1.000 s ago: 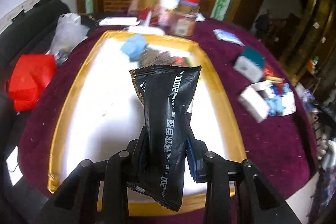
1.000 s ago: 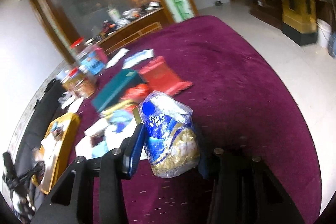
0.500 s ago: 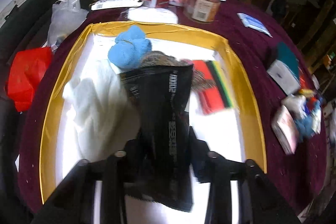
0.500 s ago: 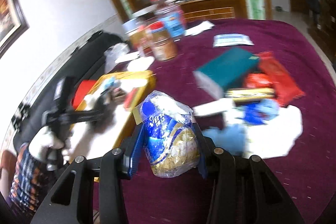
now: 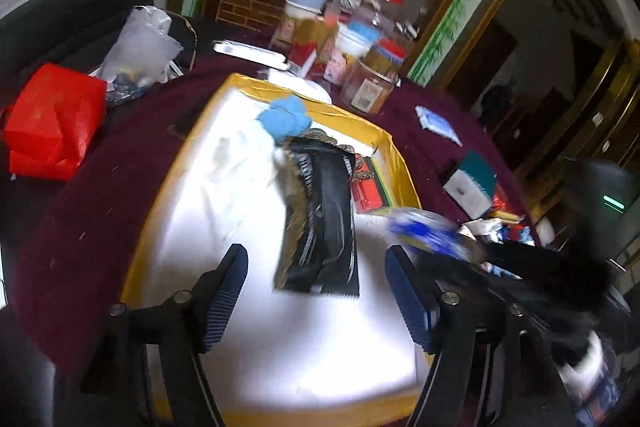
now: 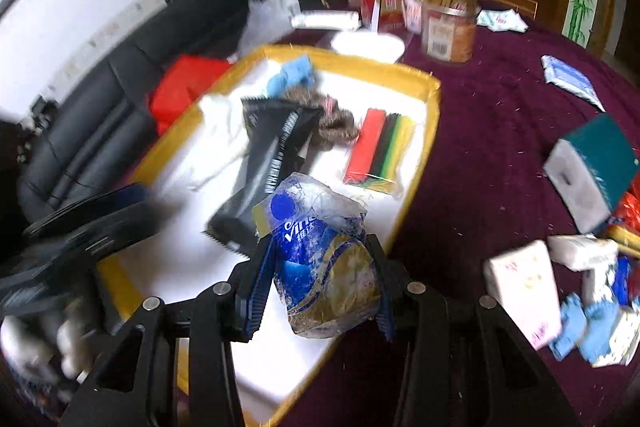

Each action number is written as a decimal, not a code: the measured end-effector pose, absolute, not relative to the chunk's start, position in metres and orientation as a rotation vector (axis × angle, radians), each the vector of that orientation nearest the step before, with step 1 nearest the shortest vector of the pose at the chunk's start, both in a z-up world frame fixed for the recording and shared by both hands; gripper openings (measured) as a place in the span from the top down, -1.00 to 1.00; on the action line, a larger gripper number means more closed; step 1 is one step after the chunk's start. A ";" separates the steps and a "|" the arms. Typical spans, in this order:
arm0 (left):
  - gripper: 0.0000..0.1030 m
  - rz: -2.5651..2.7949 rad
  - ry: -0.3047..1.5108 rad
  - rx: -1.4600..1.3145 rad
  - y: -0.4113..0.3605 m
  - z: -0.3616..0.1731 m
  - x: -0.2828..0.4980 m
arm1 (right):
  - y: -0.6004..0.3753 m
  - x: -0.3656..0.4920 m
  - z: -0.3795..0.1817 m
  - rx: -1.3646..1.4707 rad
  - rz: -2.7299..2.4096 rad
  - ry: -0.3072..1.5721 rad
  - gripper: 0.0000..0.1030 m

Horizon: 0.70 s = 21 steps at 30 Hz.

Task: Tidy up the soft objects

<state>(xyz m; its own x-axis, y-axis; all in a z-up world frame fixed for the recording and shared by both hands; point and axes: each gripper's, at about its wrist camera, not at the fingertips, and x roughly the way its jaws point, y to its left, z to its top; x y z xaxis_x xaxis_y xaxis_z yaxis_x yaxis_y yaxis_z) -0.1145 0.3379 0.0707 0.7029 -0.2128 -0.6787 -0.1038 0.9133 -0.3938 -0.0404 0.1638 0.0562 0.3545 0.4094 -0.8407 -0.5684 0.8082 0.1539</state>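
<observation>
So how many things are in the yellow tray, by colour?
Blue: 1, blue cloth ball
White: 1, white cloth
Black: 1, black packet
Brown: 1, brown fuzzy thing
Striped: 1, striped pack
Total: 5 in the yellow tray.
Not counted: the blue-and-gold packet, held in the right tongs.

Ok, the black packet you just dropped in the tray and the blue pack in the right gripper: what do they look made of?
The black packet looks like glossy plastic or foil film: it has sheen streaks, a serrated sealed edge and printed text. The blue pack in the right gripper looks like thin clear printed plastic wrap, crinkled and dented by the fingers; its contents are unclear. The tray has a shiny gold rim, perhaps foil-covered card.
</observation>
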 end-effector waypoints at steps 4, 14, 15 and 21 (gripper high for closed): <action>-0.45 -0.068 0.776 -0.504 0.353 0.063 -0.138 | 0.184 -0.020 0.037 -0.224 0.580 1.074 0.17; -0.46 -0.126 0.762 -0.566 0.356 0.056 -0.158 | 0.194 0.021 0.038 -0.199 0.529 1.039 -0.01; -0.48 -0.136 0.753 -0.569 0.358 0.058 -0.161 | 0.189 0.018 0.045 -0.163 0.539 1.025 -0.04; -0.56 -0.135 0.710 -0.596 0.372 0.061 -0.172 | 0.186 0.015 0.074 -0.013 0.658 0.992 -0.17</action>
<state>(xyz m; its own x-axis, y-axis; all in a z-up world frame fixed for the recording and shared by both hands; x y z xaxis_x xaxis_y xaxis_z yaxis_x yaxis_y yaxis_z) -0.1715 0.3717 0.0607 0.7575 -0.3127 -0.5731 -0.0800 0.8268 -0.5568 0.0149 0.1859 0.0740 0.3715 0.5073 -0.7776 -0.5188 0.8080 0.2793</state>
